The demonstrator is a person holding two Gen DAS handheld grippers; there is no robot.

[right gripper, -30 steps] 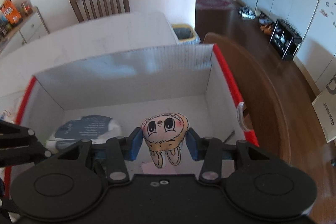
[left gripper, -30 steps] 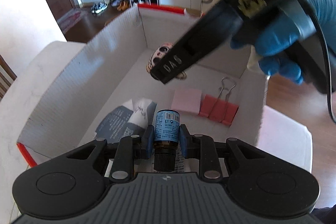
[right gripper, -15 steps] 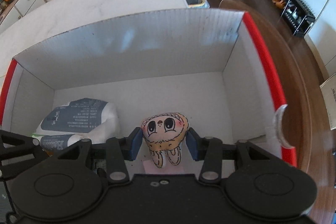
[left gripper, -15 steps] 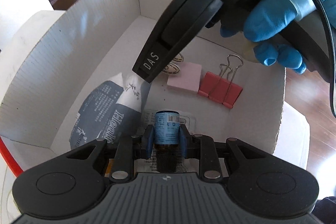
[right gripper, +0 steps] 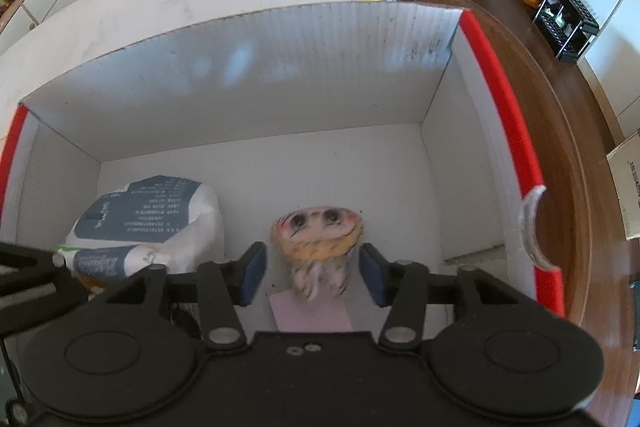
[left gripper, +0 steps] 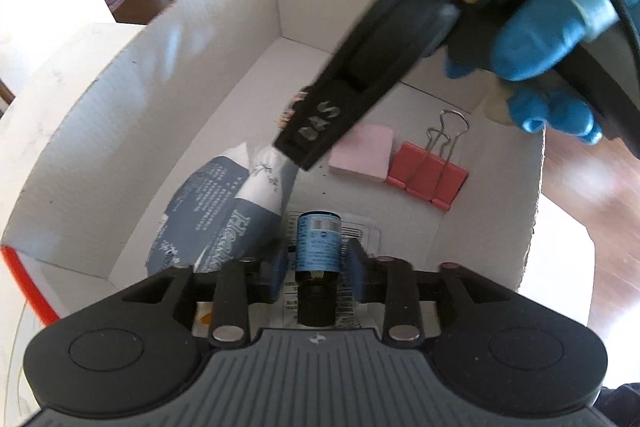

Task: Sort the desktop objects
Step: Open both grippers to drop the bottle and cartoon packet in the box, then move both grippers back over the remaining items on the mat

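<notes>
Both grippers are over the white box [right gripper: 248,75], pointing steeply down, both mid-release.

Left gripper [left gripper: 318,269]: jaws opening. Small blue-label bottle [left gripper: 318,241] sits between them with a visible gap each side, so the pads are off it. It lies near the box's near wall, on a flat printed packet [left gripper: 360,233], just right of the grey-and-white pouch [left gripper: 224,211].

Right gripper [right gripper: 314,273]: jaws opening, pads clear of the cartoon plush [right gripper: 318,237]. The plush is blurred, likely dropping or tipping, in the middle of the box floor, over the pink sticky-note pad [right gripper: 310,311].

Already in the box, right side in the left wrist view: pink pad and the red binder clip [left gripper: 428,173], touching each other.

How to finish the release cleanly, my read:
- Open fully before lifting. Pads are close to the bottle; lifting early may drag it or roll it.
- Pull straight back along the finger line, no sideways sweep. The pouch is just beside the left finger.
- The bottle lies on a slick packet, so it may roll; let it settle first.
- The right gripper's body crosses above the left one's view. Retract one at a time so they don't collide.
- Gloved hand [left gripper: 540,39] is near the far right wall; keep it clear of the rim.
</notes>
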